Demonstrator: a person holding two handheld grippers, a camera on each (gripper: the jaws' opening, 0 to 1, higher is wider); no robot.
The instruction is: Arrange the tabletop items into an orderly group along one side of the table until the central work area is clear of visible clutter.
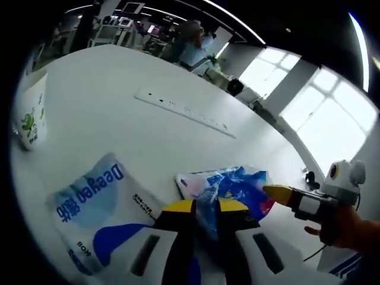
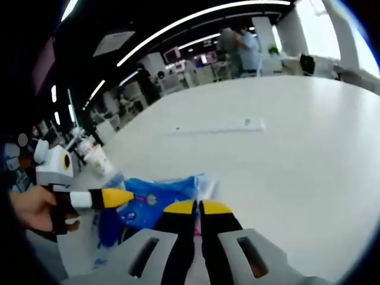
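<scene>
Blue packet gripped from both ends on white desk (image 1: 119, 77)

The blue packet (image 1: 228, 189) is pinched by the left tool (image 1: 205, 206) and right tool (image 2: 198, 207); a white pouch (image 1: 95, 205) and cup (image 1: 29, 116) are seen in the left gripper view.

Both cameras ride low and close over the white table (image 1: 119, 101). The left gripper view faces windows at two o'clock; the right gripper view looks across, perhaps opposite. Both share the blue packet (image 1: 234, 187) (image 2: 154, 199).
</scene>
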